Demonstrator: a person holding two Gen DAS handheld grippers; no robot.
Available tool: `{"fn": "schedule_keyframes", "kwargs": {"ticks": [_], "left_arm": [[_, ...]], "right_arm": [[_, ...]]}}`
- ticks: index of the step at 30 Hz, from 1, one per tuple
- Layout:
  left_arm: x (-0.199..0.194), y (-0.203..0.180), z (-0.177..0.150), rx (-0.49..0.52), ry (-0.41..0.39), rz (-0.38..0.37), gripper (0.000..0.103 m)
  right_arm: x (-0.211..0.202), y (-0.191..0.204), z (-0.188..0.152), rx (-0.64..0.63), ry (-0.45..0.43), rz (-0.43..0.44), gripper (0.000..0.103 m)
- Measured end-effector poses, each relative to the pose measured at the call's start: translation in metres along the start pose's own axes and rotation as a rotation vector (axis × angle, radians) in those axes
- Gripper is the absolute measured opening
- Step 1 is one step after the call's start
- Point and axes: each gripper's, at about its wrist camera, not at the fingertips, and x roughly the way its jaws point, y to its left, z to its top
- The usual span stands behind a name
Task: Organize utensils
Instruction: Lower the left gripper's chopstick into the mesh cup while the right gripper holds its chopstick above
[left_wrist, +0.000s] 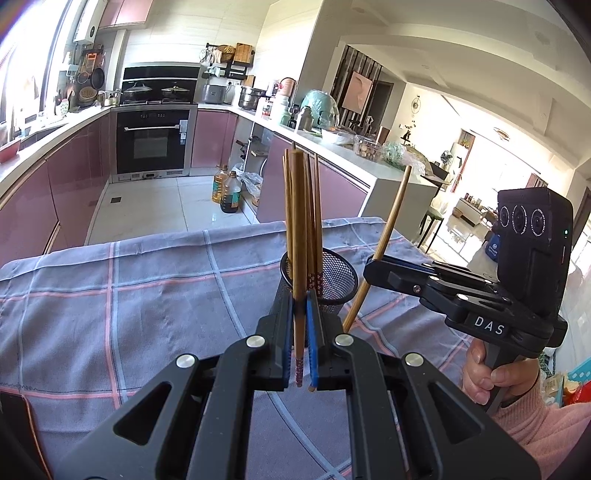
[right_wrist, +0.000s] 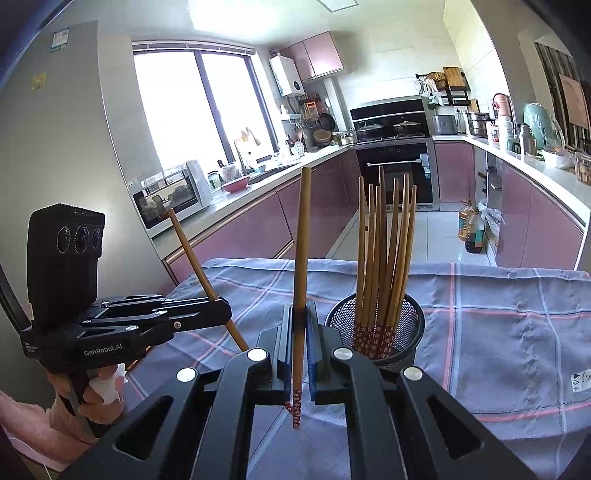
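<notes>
A black mesh holder (left_wrist: 334, 275) (right_wrist: 399, 325) stands on the checked cloth and holds several wooden chopsticks (right_wrist: 384, 251) upright. My left gripper (left_wrist: 300, 306) is shut on a wooden chopstick (left_wrist: 298, 229), held upright just in front of the holder. My right gripper (right_wrist: 300, 314) is shut on another chopstick (right_wrist: 301, 258), upright, just left of the holder. In the left wrist view the right gripper (left_wrist: 373, 264) holds its chopstick (left_wrist: 384, 240) tilted, right of the holder. In the right wrist view the left gripper (right_wrist: 221, 306) holds its chopstick (right_wrist: 195, 258) tilted.
The grey-blue checked cloth (left_wrist: 147, 295) (right_wrist: 498, 314) covers the table. Beyond its far edge lie the kitchen floor, pink cabinets (right_wrist: 258, 229), an oven (left_wrist: 151, 142) and oil bottles (left_wrist: 227, 190). A cluttered counter (left_wrist: 351, 144) runs at the right.
</notes>
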Motion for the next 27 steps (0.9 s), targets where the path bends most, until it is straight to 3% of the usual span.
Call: {"fn": "schedule_keyframes", "kwargs": {"ticks": [27], "left_arm": [[-0.007,-0.013,0.020,0.040,-0.039,-0.004,0.008]], "right_arm": [[-0.008,-0.002,0.015,-0.015,-0.038,-0.006,0.006]]}}
